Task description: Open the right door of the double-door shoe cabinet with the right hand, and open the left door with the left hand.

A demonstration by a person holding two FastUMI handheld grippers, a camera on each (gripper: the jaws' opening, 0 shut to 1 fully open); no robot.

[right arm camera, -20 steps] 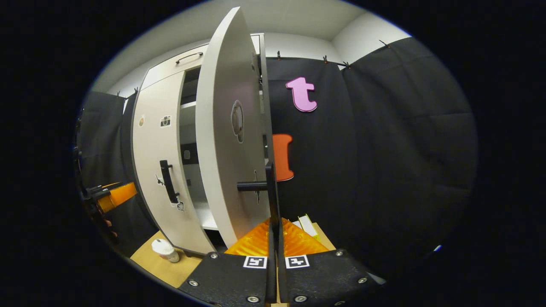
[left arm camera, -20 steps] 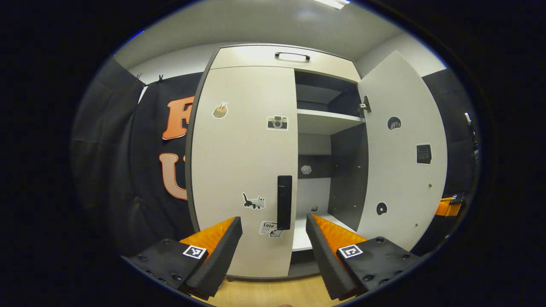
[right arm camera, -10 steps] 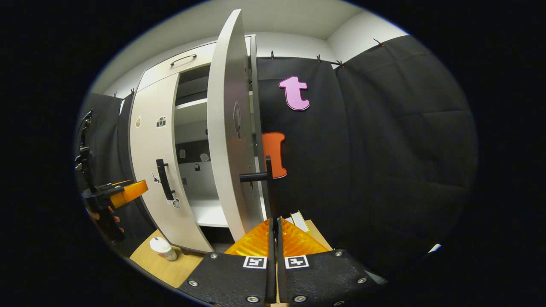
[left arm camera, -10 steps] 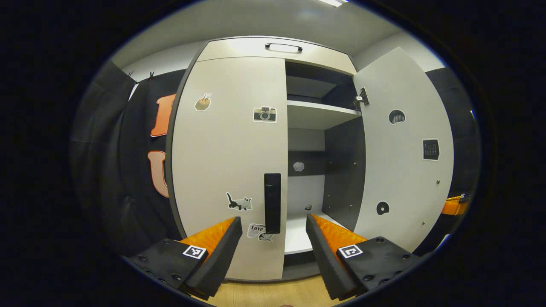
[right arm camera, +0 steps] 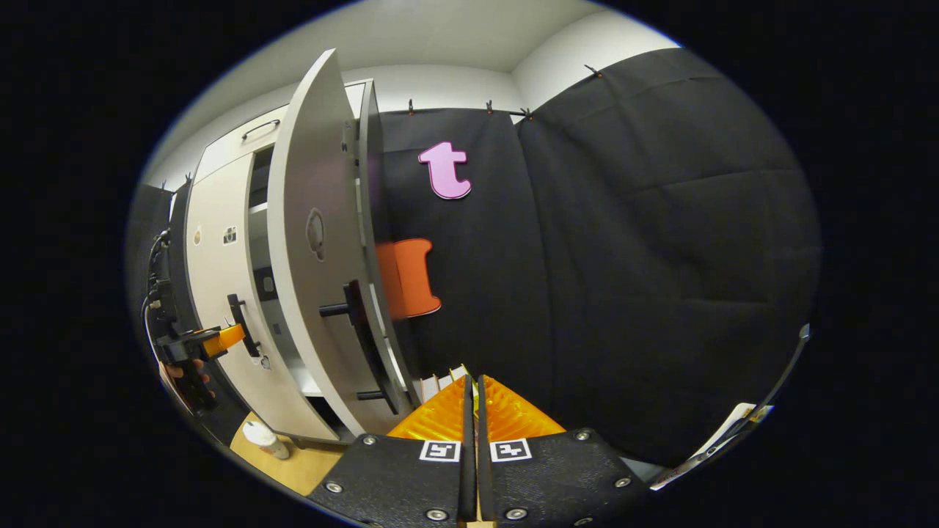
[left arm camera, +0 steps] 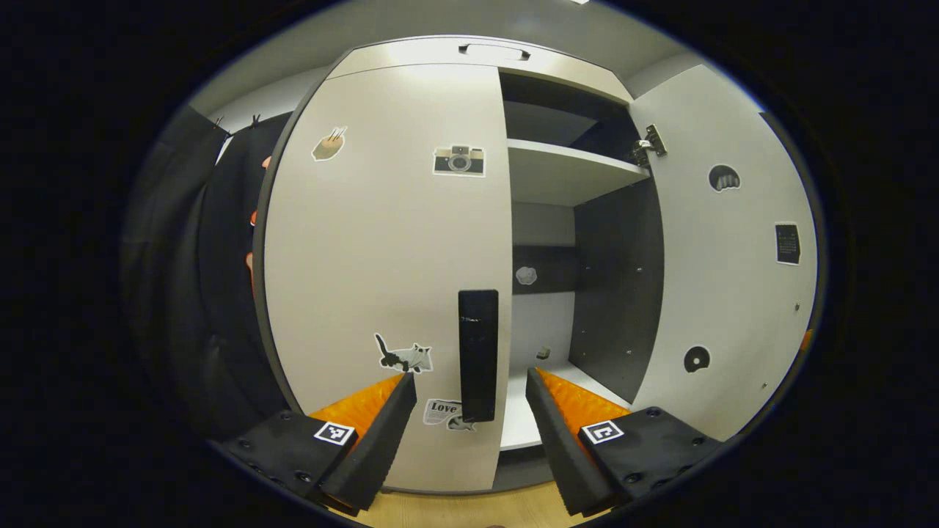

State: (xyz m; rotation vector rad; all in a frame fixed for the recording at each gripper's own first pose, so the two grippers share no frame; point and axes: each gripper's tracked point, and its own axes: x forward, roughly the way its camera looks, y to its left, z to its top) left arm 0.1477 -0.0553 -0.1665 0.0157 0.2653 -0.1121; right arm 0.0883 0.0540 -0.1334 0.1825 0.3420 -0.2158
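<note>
Black cloth walls [right arm camera: 660, 242], white ceiling [right arm camera: 440, 37], wooden floor [left arm camera: 455, 510].

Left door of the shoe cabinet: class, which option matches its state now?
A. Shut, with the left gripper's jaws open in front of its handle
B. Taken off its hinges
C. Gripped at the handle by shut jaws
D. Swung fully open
A: the left door sits flush, and the left gripper is open short of the handle.

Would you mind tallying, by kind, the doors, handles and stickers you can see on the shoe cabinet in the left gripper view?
Doors: 2, the shut left door and the open right door.
Handles: 2, the left door's handle and the top handle.
Stickers on the left door: 4, including the camera sticker and the cat sticker.
Stickers on the right door: 3.
Total: 11.
</note>
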